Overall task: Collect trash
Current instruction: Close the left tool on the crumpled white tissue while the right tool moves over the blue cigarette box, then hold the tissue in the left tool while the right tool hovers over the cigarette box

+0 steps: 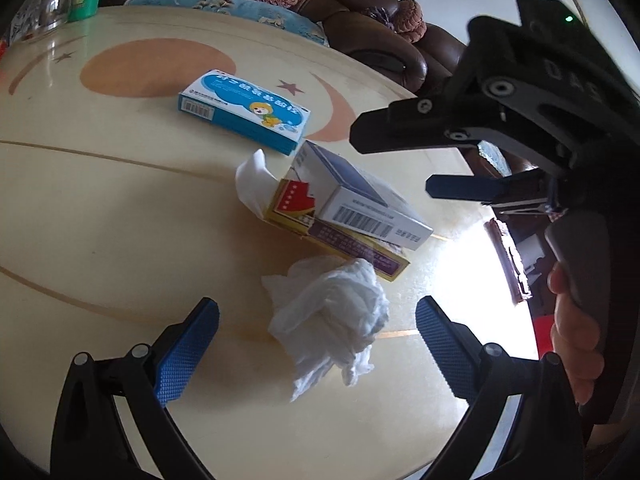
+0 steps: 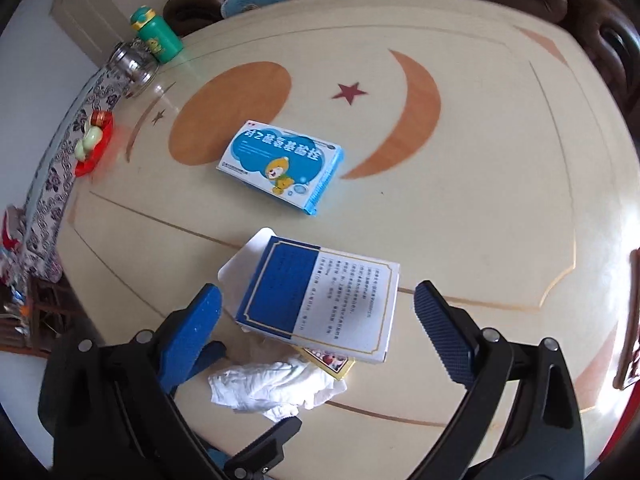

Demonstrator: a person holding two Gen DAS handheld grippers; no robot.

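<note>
While nothing looks collected yet, both grippers hang spread and empty above the table (image 2: 500,184). The left gripper (image 1: 318,344) straddles a crumpled tissue (image 1: 332,316) near the table's near edge, jaws wide on either side, not touching it. The right gripper (image 2: 318,324) hovers over the white and blue box (image 2: 324,300), which lies on a yellow box (image 1: 344,240). Farther toward the middle sits a light blue box (image 2: 282,164). No bin shows, so I judge the whole job remains.

Cream table (image 2: 500,208), moon-and-star inlay; brown leather sofa (image 1: 360,28) behind; bright glare at right.
</note>
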